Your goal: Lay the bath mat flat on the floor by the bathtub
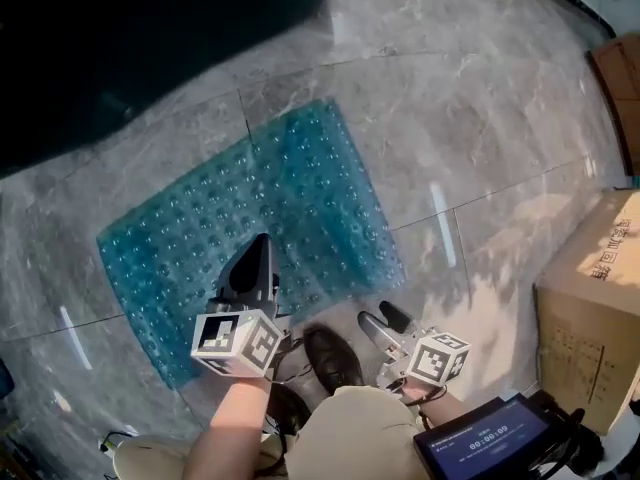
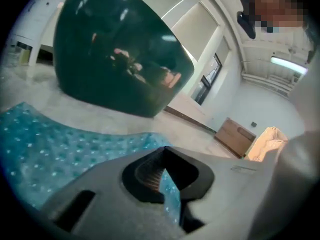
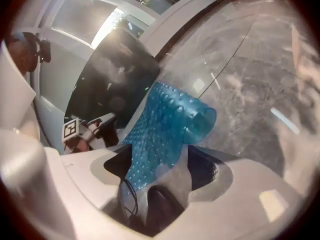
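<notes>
Only the left gripper view shows a thin edge of the bath mat (image 2: 168,194) pinched in the clenched left gripper (image 2: 162,176). Only the right gripper view shows its right end curled. The mat lies on the floor (image 1: 480,118) beside the bathtub (image 1: 120,38), with the released right gripper (image 1: 382,320) just near of it.

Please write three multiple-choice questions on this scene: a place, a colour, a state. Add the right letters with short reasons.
1. Where does the bath mat lie? A) on a chair B) on the floor beside the bathtub C) inside the bathtub
2. Its colour? A) red B) white C) teal
3. The left claw is: A) shut on the mat's edge B) open and empty C) unseen
B: it rests on the grey floor next to the dark bathtub. C: teal with bumps. A: a mat strip is pinched between its jaws.
</notes>
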### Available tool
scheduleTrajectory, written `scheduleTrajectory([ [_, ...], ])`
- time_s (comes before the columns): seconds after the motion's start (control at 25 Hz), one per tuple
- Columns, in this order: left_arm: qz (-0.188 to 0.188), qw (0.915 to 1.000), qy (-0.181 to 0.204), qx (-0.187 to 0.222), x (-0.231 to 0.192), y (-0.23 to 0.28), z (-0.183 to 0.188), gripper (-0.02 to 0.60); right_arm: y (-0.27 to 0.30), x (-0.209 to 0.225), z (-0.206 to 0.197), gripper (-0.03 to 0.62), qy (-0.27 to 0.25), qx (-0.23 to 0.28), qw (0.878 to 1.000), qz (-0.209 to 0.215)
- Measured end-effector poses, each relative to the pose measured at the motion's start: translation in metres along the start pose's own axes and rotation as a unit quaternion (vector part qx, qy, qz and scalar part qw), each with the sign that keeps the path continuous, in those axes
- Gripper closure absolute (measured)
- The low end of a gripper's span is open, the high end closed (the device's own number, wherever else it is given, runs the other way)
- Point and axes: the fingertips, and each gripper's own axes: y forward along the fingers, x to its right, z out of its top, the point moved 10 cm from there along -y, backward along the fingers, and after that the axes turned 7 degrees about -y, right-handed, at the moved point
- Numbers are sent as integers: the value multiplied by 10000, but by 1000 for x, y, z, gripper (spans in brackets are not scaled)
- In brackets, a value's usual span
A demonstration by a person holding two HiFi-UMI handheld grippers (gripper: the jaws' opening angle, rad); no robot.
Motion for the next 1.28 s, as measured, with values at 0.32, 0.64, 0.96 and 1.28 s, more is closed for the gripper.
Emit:
scheduleTrajectory([
  [0.32,-717,9967,265,-286,28,73,6,574,-14,37,112,232,-1372,916,9863,-7],
  [0.64,-776,9942,508,-540,21,81,5,574,84,59,179,183,-1869,-338,9810,390],
  [0.96,-812,9901,911,-700,18,77,8,574,113,68,166,176,-1784,-1147,9772,-1],
  [1.28,-512,9964,563,-380,-6,57,22,574,102,-34,142,448,-3481,-1140,9300,321],
])
